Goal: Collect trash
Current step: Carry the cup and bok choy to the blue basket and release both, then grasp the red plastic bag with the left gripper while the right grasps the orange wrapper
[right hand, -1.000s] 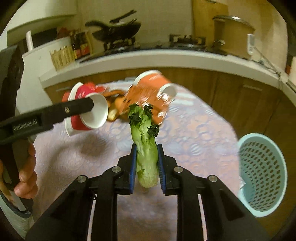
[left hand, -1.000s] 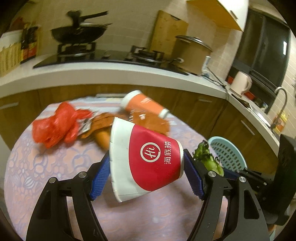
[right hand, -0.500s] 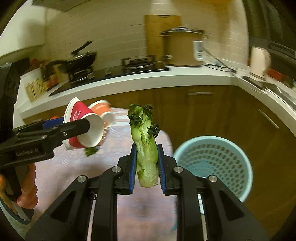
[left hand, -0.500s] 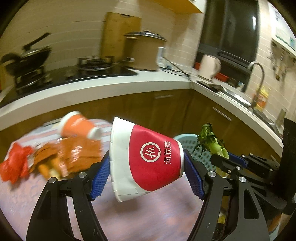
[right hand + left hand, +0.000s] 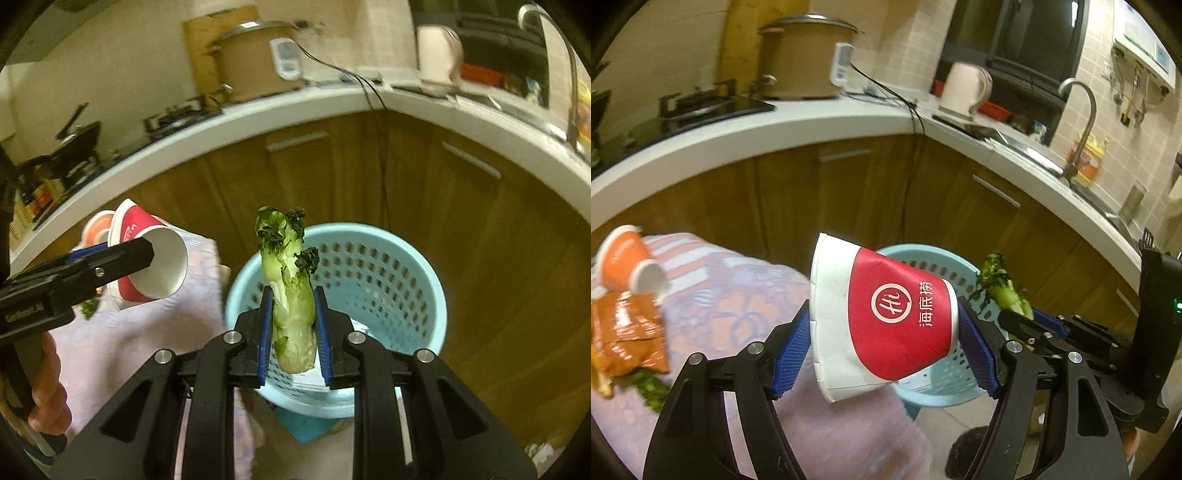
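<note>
1. My left gripper (image 5: 884,341) is clamped across a red-and-white paper cup (image 5: 886,317); one blue pad presses the white rim end and the other the narrow base, so the cup lies sideways between my fingers.
2. From the right wrist view, that cup (image 5: 151,258) hangs above the far edge of the tabletop (image 5: 147,332), its open mouth turned toward the basket.
3. My right gripper (image 5: 293,332) is squeezed tight on a wilted green vegetable stalk (image 5: 291,295), which stands upright between the pads with dark shrivelled leaves at the top.
4. The stalk sits directly over the light blue perforated waste basket (image 5: 391,273), which stands on the floor just beside the table's far edge, in front of the wooden cabinets (image 5: 369,177).
5. Back on the patterned tablecloth (image 5: 738,302), near its left edge, lie an orange cup (image 5: 624,258) on its side, an orange wrapper (image 5: 628,332) and some green scraps (image 5: 650,387).
</note>
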A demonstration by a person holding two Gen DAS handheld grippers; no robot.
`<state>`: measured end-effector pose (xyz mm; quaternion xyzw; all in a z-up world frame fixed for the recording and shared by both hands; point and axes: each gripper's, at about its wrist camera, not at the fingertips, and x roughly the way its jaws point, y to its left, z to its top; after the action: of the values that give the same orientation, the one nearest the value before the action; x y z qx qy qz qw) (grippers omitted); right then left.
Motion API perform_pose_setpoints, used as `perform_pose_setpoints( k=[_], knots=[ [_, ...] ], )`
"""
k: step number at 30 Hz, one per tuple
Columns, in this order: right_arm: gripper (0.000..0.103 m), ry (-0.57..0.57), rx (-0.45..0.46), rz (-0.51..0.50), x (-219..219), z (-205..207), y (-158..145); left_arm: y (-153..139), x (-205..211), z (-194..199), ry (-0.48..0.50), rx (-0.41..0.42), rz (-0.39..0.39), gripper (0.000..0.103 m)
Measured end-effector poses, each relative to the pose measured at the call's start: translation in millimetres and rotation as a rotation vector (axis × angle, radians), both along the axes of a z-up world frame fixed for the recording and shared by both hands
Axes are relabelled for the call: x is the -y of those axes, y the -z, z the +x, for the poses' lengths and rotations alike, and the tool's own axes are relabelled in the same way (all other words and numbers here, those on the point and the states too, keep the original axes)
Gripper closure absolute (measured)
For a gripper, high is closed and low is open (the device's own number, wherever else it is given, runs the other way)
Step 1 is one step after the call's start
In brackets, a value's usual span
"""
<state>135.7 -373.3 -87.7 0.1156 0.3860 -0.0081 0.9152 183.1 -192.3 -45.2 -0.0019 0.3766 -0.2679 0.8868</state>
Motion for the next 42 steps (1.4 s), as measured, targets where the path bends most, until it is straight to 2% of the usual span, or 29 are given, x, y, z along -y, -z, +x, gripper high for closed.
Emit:
perform_pose_setpoints(
  k=[8, 14, 18, 20, 22, 23, 33, 42],
  knots=[
    [0.084, 0.062, -0.137, 0.045, 26, 14, 50, 37, 47, 23, 0.074, -0.055, 0.053, 0.031],
    [0.084, 0.082, -0.188, 0.051, 32, 20, 65, 56, 60, 35, 0.084, -0.096, 0.067, 0.031],
    [0.083, 0.086, -0.225, 0.07, 37, 23, 74, 64, 59, 42, 0.072, -0.126, 0.067, 0.021],
    [0.08, 0.093, -0.232, 0.076, 38, 25, 77, 64, 56, 44, 0.065, -0.133, 0.062, 0.02],
    [0.067, 0.098, -0.224, 0.084, 38, 27, 75, 64, 52, 44, 0.063, -0.139, 0.053, 0.019],
    [0.066, 0.097, -0.22, 0.084, 38, 27, 74, 63, 49, 44, 0.059, -0.139, 0.052, 0.019],
    [0.066, 0.061, -0.156, 0.065, 20, 19, 46, 45, 19, 29, 0.041, -0.118, -0.011, 0.019],
    [0.066, -0.023, -0.068, 0.032, -24, 12, 5, 11, -32, -1, -0.023, -0.041, -0.062, 0.019]
  ],
)
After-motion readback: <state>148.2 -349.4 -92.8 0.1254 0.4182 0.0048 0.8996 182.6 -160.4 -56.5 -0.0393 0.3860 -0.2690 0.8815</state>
